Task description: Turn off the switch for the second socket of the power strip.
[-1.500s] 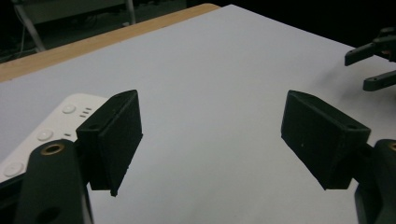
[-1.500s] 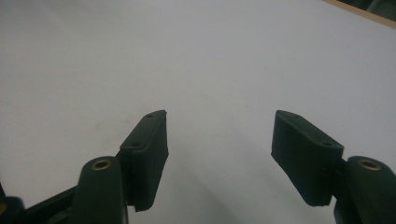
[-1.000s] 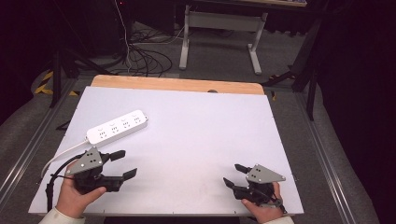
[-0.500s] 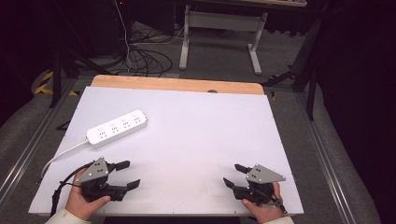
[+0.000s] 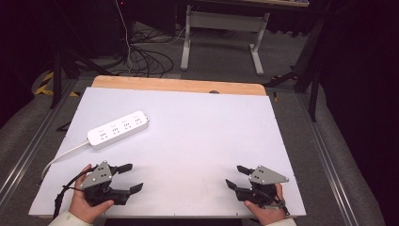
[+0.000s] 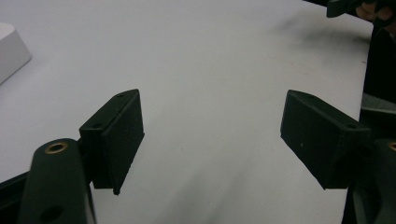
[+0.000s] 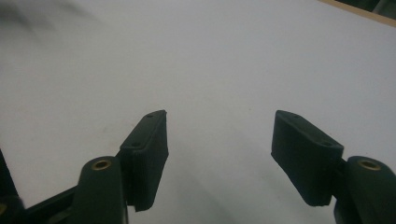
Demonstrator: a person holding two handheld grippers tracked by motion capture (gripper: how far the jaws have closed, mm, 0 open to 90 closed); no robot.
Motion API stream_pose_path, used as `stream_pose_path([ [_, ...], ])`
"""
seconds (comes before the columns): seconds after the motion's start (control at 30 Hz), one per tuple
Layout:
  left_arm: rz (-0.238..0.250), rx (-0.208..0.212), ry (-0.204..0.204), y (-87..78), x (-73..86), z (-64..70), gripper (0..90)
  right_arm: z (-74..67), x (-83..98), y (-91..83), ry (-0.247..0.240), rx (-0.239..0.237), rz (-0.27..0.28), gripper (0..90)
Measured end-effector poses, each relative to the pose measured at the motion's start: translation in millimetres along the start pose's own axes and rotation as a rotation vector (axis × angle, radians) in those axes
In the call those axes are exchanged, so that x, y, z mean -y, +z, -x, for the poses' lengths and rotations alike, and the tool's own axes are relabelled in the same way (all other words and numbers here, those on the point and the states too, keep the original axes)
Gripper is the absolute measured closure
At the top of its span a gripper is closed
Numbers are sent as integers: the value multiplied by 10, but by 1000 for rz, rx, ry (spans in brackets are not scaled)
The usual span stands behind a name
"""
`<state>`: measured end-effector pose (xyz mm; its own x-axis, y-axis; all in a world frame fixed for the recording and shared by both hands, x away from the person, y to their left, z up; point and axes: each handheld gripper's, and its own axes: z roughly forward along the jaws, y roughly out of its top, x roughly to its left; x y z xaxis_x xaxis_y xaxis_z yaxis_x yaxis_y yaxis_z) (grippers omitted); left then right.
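A white power strip [image 5: 118, 130] lies on the left part of the white table [image 5: 197, 127], its white cable running off toward the left edge; one end of the power strip [image 6: 10, 51] peeks in at the left of the left gripper view. My left gripper [image 5: 131, 177] rests near the front left corner, open, jaws pointing right, nothing between them [image 6: 212, 135]. Near the front right corner my right gripper [image 5: 236, 177] is open too, jaws pointing left over bare table [image 7: 219, 149]. The power strip is well behind the left gripper, apart from it.
A wooden strip [image 5: 179, 85] borders the table's far edge. Beyond it stand a desk frame [image 5: 221, 28] and loose cables [image 5: 136, 52] on the floor. Metal rails [image 5: 28, 150] run along both sides of the table.
My left gripper has slid toward the front edge and slightly right, away from the power strip. The right gripper has stayed put.
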<state>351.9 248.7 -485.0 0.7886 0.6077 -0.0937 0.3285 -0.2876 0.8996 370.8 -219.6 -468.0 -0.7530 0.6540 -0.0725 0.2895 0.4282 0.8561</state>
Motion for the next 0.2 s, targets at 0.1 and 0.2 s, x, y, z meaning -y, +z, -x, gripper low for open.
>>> stream_pose_path([
  [0.1,-3,-4,-45,6,13,-15,222,3,2,2,4,-1,-1,368],
  [0.2,-24,-43,-62,9,30,-45,227,9,3,4,7,-1,-1,368],
])
